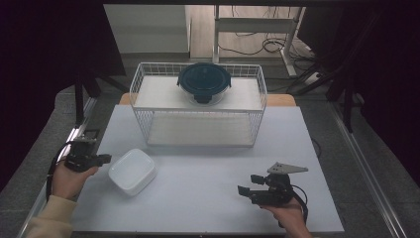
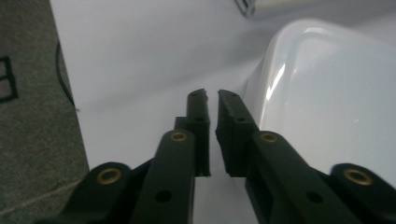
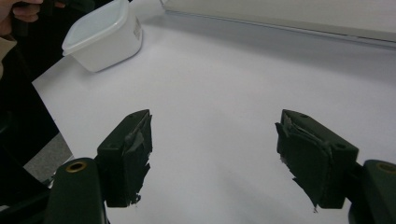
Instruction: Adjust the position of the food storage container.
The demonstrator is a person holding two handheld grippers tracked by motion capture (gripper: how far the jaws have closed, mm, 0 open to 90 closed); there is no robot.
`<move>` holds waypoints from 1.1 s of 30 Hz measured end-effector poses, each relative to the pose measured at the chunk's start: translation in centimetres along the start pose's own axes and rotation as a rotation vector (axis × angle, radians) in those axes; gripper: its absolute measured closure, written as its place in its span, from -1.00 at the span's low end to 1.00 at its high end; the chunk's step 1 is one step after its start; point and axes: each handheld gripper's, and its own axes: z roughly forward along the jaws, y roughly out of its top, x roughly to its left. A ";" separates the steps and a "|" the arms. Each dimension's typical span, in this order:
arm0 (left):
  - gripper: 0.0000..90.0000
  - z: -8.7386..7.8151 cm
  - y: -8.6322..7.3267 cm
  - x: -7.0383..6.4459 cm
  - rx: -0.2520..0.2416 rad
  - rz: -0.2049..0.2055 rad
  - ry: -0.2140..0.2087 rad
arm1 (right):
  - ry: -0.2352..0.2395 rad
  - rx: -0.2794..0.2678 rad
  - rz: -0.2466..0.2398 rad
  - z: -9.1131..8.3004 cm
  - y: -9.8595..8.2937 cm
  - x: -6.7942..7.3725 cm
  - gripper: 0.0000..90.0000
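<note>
One white lidded tub [image 1: 132,171] sits lower left on the bench [image 1: 208,198], just beside my left claw [image 1: 106,158], whose jaws are nearly closed on nothing. It looks light, stiff and slick; I'd pinch its rim. My right claw [image 1: 250,185] gapes wide over bare bench.

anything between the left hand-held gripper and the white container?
Nothing visible. The left hand-held gripper sits right beside the white container, jaws nearly closed and holding nothing, with bare table between them.
</note>
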 end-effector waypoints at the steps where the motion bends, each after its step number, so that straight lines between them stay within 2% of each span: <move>1: 0.91 0.2 -0.1 0.0 0.006 -0.002 -0.007 | -0.004 0.000 -0.002 0.0 0.0 0.0 -0.42; 4: 0.99 0.7 -0.4 0.1 0.026 0.002 -0.045 | -0.010 0.001 -0.013 0.0 0.0 0.1 -0.42; 10: 1.00 1.1 -0.5 -0.1 0.052 0.020 -0.101 | -0.014 -0.001 -0.012 0.1 0.0 0.0 -0.42; 16: 1.00 1.2 -0.8 -1.3 0.063 0.032 -0.136 | -0.017 0.001 -0.012 0.0 0.0 0.1 -0.42; 25: 0.99 1.3 -1.3 -4.4 0.106 0.070 -0.193 | -0.026 -0.007 -0.021 -0.1 0.1 0.3 -0.42; 30: 0.99 1.5 -1.4 -5.8 0.113 0.089 -0.224 | -0.026 -0.005 -0.018 0.0 0.1 0.3 -0.42; 33: 0.99 1.8 -1.4 -6.8 0.116 0.080 -0.255 | -0.024 0.000 -0.016 0.0 0.1 0.3 -0.42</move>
